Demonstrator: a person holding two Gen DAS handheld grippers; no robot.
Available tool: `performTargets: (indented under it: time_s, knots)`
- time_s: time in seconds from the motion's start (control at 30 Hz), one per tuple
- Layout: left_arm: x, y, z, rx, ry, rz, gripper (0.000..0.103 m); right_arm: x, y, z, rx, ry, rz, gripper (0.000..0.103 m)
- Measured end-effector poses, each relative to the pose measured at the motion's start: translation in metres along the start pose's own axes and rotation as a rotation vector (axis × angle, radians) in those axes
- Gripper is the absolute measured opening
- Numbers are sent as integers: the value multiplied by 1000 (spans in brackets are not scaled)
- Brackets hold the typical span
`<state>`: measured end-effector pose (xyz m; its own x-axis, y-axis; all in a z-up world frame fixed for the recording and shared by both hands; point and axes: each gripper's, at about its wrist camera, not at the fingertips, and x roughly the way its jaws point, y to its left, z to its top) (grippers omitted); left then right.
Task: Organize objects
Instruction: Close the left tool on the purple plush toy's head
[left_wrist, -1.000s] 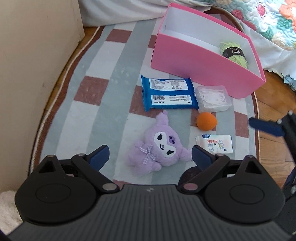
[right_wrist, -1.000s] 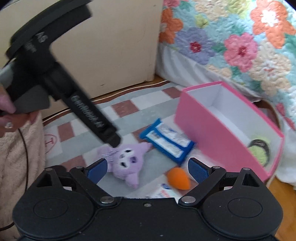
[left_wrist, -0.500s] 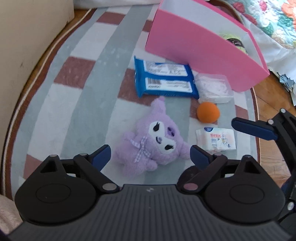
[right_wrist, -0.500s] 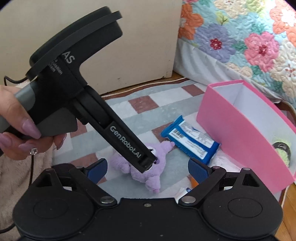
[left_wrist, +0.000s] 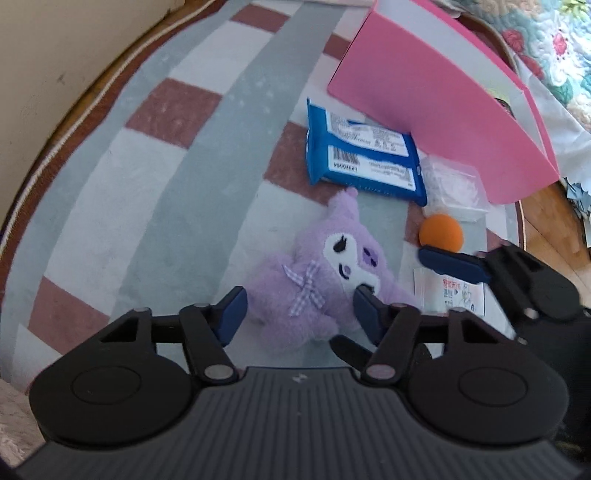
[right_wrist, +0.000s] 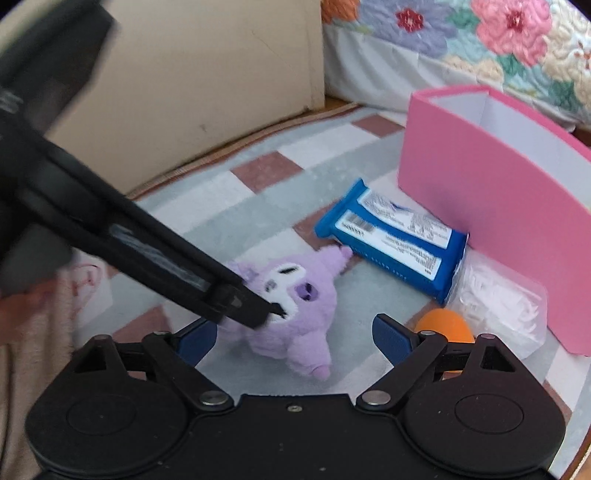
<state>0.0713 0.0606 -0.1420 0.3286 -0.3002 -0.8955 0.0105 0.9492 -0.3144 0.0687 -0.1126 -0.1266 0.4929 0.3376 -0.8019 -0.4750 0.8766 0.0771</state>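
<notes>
A purple plush toy with a white face and a gingham bow lies on its back on the checked rug. Just beyond its ear rests a blue packet of wipes, label up, close against the tall pink box, which stands open with white inner walls. Beside the packet sits a clear plastic case, an orange sponge ball touching it, then a small white tissue pack.

plush toy before wipes pack, box behind, ball right
</notes>
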Motion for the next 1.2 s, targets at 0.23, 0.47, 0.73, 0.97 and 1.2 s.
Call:
performTargets:
  time_s: [0.23,0.47,0.73,0.97,1.2]
  knots:
    - [3,6,-2,-33,12,-29,60,10,2,4,-21,41,48,72]
    - [4,13,1,-95,2,-36,61,11,7,0,22,34,39,59]
    - [2,14,6,-119,6,-65,62,6,5,-7,112,47,-12,47]
    - [12,8,1,-79,60,-110,68,8,-2,-10,193,133,-51,46]
    - [8,5,-1,-89,-12,-128,45,7,-7,-14,242,104,-30,46]
